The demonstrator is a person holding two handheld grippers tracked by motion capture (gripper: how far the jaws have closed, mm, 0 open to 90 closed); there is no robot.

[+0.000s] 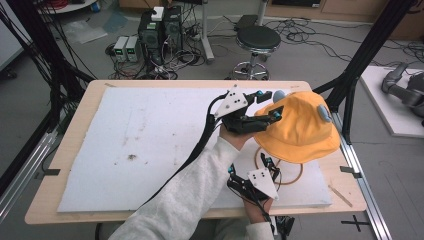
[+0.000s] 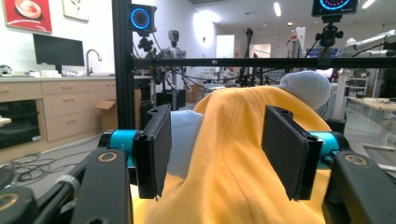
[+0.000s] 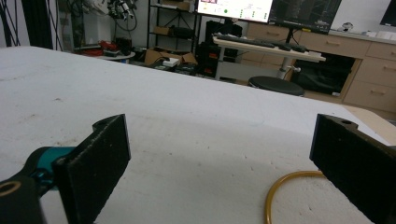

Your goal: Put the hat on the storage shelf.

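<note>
We find the yellow hat near the desk's far right corner, resting on the white mat and partly covering a wooden ring. The left tongs stand at the hat's left brim, jaws parted, with yellow fabric between the pads but not pressed. The right tongs sit near the desk's front edge, jaws wide apart and holding nothing, beside the ring.
</note>
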